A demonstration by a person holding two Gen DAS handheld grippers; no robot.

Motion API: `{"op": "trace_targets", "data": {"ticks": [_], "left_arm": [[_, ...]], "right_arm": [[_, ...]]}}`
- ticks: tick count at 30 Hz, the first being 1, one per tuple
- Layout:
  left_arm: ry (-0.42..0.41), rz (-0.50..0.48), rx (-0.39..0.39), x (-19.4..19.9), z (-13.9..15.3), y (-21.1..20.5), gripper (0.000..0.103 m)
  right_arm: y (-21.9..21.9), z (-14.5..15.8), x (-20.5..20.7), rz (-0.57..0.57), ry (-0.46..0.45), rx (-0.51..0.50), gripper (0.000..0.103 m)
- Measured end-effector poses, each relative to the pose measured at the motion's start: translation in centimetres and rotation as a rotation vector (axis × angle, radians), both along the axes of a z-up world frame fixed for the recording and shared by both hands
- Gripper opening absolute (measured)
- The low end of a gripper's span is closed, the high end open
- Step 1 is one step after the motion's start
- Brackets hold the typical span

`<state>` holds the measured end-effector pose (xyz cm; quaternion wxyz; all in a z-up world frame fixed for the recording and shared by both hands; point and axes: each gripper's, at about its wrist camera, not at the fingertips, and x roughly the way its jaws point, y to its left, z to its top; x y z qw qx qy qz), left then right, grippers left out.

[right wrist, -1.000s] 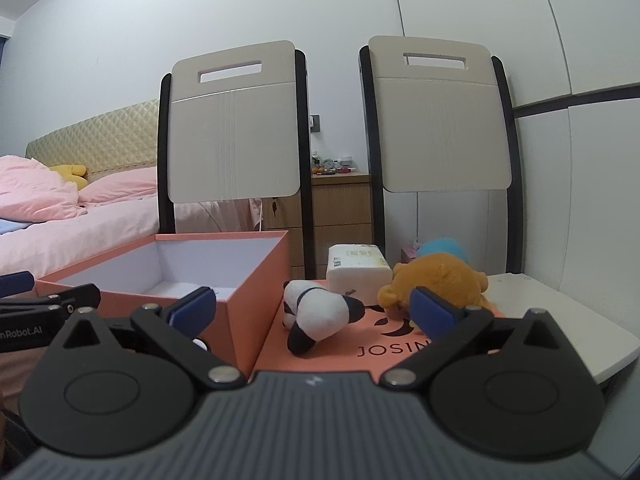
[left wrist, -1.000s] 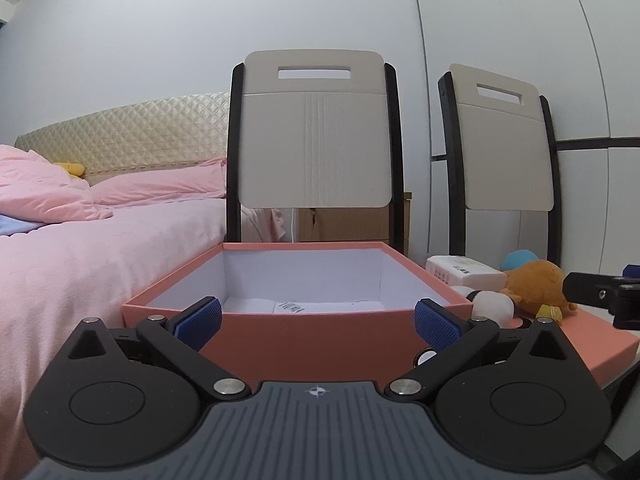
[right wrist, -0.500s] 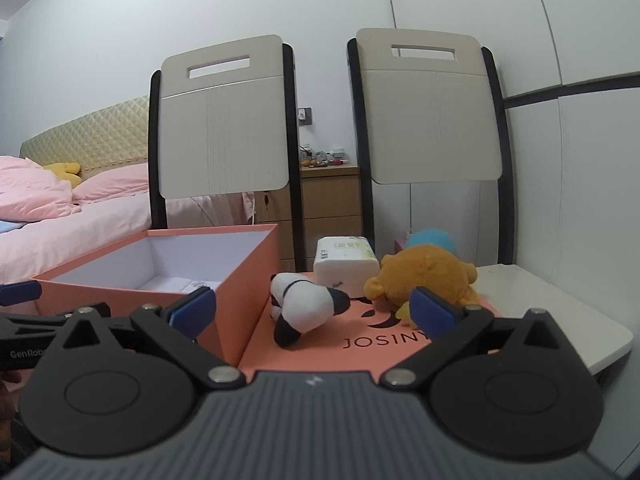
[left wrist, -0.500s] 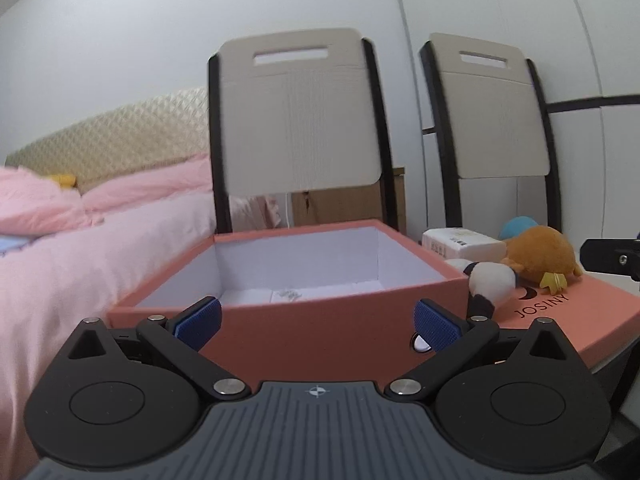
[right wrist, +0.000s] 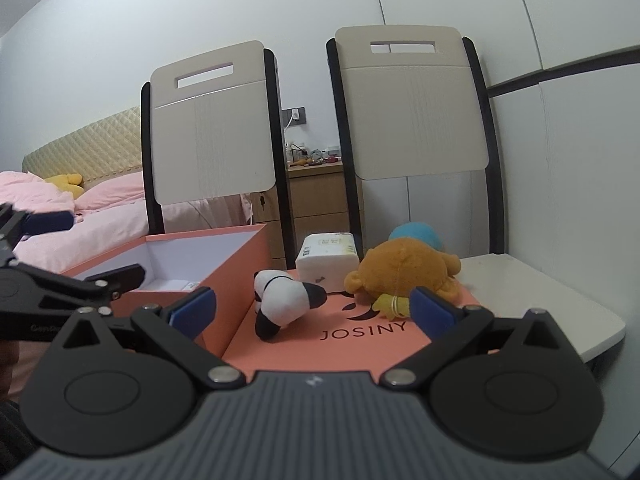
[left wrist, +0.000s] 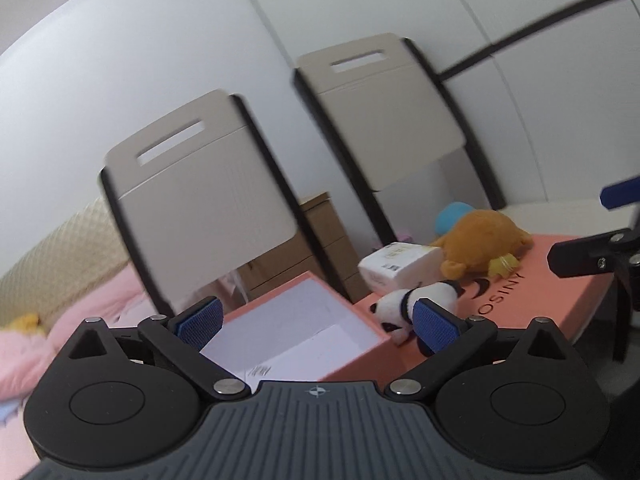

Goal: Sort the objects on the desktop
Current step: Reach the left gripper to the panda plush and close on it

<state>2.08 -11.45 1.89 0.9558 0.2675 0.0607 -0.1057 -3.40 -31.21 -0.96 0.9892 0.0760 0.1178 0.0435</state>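
An open salmon box (left wrist: 352,312) (right wrist: 236,252) with a white inside stands at the left. Beside it lies its flat lid (left wrist: 560,280) (right wrist: 360,336) marked JOSINY. On the lid lie a black-and-white panda plush (left wrist: 420,300) (right wrist: 286,300), a white tissue pack (left wrist: 400,266) (right wrist: 328,260) and an orange plush (left wrist: 480,240) (right wrist: 404,272) with a blue plush (right wrist: 416,232) behind. My left gripper (left wrist: 318,326) is open and empty above the box, tilted. My right gripper (right wrist: 312,308) is open and empty, in front of the lid.
Two beige chair backs (right wrist: 212,128) (right wrist: 416,104) stand behind the box and lid. A white tabletop (right wrist: 540,292) extends to the right. A pink bed (right wrist: 100,216) lies at the left, a wooden nightstand (right wrist: 316,196) behind the chairs.
My left gripper has risen, tilted and swung right, so it now looks down into the box and at the panda. My right gripper has risen a little.
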Motion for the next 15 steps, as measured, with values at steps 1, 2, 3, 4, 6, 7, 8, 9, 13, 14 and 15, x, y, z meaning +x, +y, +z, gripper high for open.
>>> {"op": "trace_targets", "data": {"ticks": [1, 2, 3, 4, 6, 7, 8, 9, 13, 14, 15], "left_arm": [[0.001, -0.018, 0.028, 0.3, 0.1, -0.6, 0.099], [0.009, -0.035, 0.043, 0.6, 0.1, -1.2, 0.098], [0.017, -0.053, 0.059, 0.9, 0.1, -1.8, 0.097], [0.031, -0.073, 0.076, 1.3, 0.0, -2.5, 0.095], [0.045, -0.114, 0.140, 2.0, -0.5, -4.1, 0.090], [0.048, -0.130, 0.175, 2.4, -0.9, -4.9, 0.089], [0.060, -0.149, 0.206, 2.8, -1.4, -5.7, 0.089], [0.073, -0.166, 0.236, 3.4, -1.8, -6.5, 0.087], [0.131, -0.183, 0.361, 6.3, -4.6, -9.6, 0.083], [0.142, -0.174, 0.392, 7.0, -5.3, -10.2, 0.081], [0.153, -0.161, 0.420, 7.7, -6.1, -10.7, 0.081]], "right_arm": [[-0.3, 0.0, -0.2, -0.005, -0.001, 0.000, 0.103], [-0.6, -0.1, -0.4, -0.010, -0.001, 0.000, 0.103], [-0.8, -0.1, -0.6, -0.014, 0.000, 0.000, 0.103], [-1.1, -0.2, -0.7, -0.018, 0.004, -0.001, 0.103], [-1.5, -0.4, -1.0, -0.023, 0.012, 0.000, 0.103], [-1.8, -0.5, -1.1, -0.023, 0.013, 0.002, 0.103], [-2.1, -0.5, -1.3, -0.023, 0.015, 0.005, 0.103], [-2.3, -0.6, -1.4, -0.023, 0.016, 0.008, 0.103], [-3.4, -0.9, -2.0, -0.023, 0.023, 0.018, 0.103], [-3.6, -0.9, -2.1, -0.022, 0.024, 0.021, 0.103], [-3.9, -1.0, -2.3, -0.022, 0.026, 0.023, 0.103]]}}
